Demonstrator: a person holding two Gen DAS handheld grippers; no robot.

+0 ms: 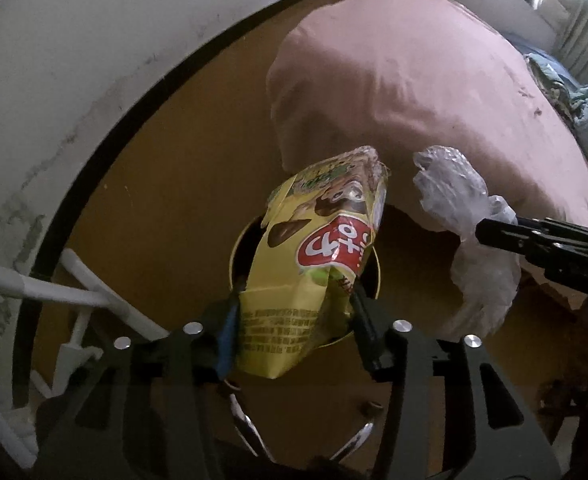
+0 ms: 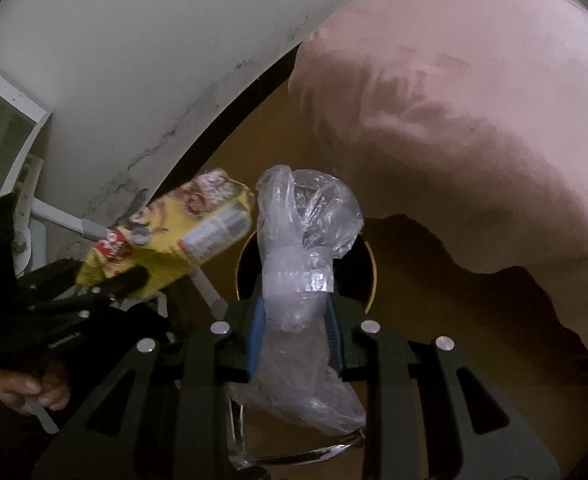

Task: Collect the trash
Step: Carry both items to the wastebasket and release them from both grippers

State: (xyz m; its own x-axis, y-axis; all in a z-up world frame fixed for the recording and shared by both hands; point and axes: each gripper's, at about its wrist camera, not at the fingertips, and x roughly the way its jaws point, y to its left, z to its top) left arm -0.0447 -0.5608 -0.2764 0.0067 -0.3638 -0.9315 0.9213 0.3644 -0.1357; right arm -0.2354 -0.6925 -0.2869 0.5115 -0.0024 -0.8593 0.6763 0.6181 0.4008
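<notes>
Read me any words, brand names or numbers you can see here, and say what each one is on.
Yellow snack bag, red patch: large white Korean-style lettering, upside down; I cannot read it reliably.
Snack bag, lower panel: rows of fine print, too small.
Snack bag back label: blurred.
Left gripper body: small grey word, unreadable.
Clear plastic bag: no text.

My left gripper (image 1: 298, 304) is clamped, its 2 fingers pinched inward; my right gripper (image 2: 294, 316) is clamped likewise, alongside it.

A home bedroom: a bed under a rumpled dusty-pink fabric cover (image 1: 434, 92) stands on a brown floor (image 1: 165, 184) beside a scuffed white plaster wall (image 1: 73, 60), with pale curtains (image 1: 586, 36) at a bright window
</notes>
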